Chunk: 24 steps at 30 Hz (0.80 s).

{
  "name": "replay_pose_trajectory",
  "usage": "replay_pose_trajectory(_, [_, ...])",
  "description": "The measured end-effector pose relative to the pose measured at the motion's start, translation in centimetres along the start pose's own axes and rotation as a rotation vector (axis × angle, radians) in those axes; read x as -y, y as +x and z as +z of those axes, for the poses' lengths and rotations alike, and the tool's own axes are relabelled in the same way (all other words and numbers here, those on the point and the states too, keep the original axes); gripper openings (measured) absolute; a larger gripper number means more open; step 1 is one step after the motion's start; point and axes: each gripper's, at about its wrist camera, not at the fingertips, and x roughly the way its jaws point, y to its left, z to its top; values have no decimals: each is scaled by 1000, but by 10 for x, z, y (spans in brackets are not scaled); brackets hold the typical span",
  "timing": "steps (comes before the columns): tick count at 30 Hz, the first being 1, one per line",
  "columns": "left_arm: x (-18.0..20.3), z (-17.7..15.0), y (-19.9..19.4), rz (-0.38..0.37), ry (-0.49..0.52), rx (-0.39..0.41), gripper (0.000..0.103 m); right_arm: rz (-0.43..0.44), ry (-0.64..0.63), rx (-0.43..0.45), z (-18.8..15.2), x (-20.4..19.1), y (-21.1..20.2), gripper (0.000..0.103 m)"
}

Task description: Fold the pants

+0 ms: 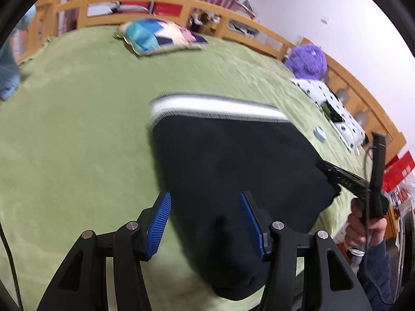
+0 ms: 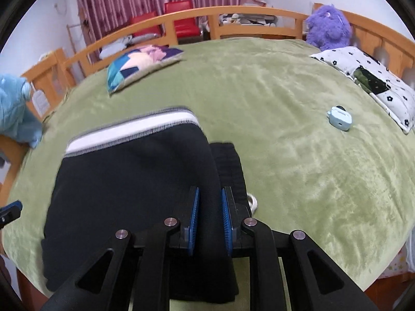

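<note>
Black pants (image 1: 233,160) lie folded on the green bedspread (image 1: 77,134), with a white and grey band (image 1: 215,107) along the far edge. My left gripper (image 1: 205,202) is open and empty, its blue pads just above the near left part of the pants. In the right wrist view the pants (image 2: 129,181) fill the lower left. My right gripper (image 2: 209,194) is shut on the pants' right edge, black fabric pinched between its blue pads. The right gripper also shows in the left wrist view (image 1: 326,167), held by a hand at the pants' right side.
A patchwork cushion (image 2: 140,64) lies at the far side of the bed. A white flowered pillow (image 2: 368,83) and a purple plush toy (image 2: 328,26) are at the right. A small light-blue case (image 2: 339,119) lies on the bedspread. A blue plush (image 2: 15,108) sits at left. A wooden rail (image 2: 233,13) rings the bed.
</note>
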Motion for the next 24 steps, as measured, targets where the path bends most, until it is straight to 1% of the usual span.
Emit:
replay_pose_trajectory(3, [5,-16,25,28,2,-71,51,-10,-14,-23,-16,-2,11,18])
replay_pose_trajectory(4, [4,-23,34,19,-13,-104,51,-4,-8,-28,-17,-2,9,18])
replay_pose_trajectory(6, [2,-26,36,11,-20,-102,51,11,-30,-61,-12,-1,6,18])
replay_pose_trajectory(7, [0,-24,34,0,-18,-101,51,24,-49,-64,-8,0,3,18])
replay_pose_trajectory(9, [-4,-19,29,-9,-28,-96,52,57,-27,-16,0,3,-7,19])
replay_pose_trajectory(10, [-8,-15,25,-2,-39,-83,52,67,-11,4,4,3,-9,26])
replay_pose_trajectory(11, [-10,-13,23,5,-44,-75,52,80,3,16,11,3,-6,38])
replay_pose_trajectory(12, [-12,-10,22,8,-47,-72,52,86,5,15,17,1,3,40])
replay_pose_trajectory(13, [-15,-8,19,12,-51,-67,52,93,3,1,22,-2,14,40])
replay_pose_trajectory(14, [-17,-7,17,16,-56,-62,52,91,14,-27,25,-4,27,37])
replay_pose_trajectory(15, [-19,-5,15,18,-60,-57,52,98,31,-45,26,-5,37,30])
replay_pose_trajectory(16, [-22,-4,13,21,-63,-53,52,93,47,-31,26,-5,39,17])
replay_pose_trajectory(17, [-23,-2,13,25,-62,-50,52,101,38,-10,27,-6,35,10])
replay_pose_trajectory(18, [-24,0,12,30,-58,-48,52,130,31,21,28,-3,26,10])
replay_pose_trajectory(19, [-24,1,11,32,-55,-43,52,195,89,61,29,8,13,9])
replay_pose_trajectory(20, [-25,3,11,32,-54,-38,52,244,159,78,29,20,6,9])
replay_pose_trajectory(21, [-26,5,12,26,-57,-35,52,268,223,77,27,32,4,9])
replay_pose_trajectory(22, [-27,6,13,20,-60,-36,52,247,239,63,23,38,5,10])
replay_pose_trajectory(23, [-26,8,16,8,-63,-41,52,196,220,33,17,39,13,10])
replay_pose_trajectory(24, [-26,10,19,3,-61,-45,52,167,196,-1,12,37,22,11])
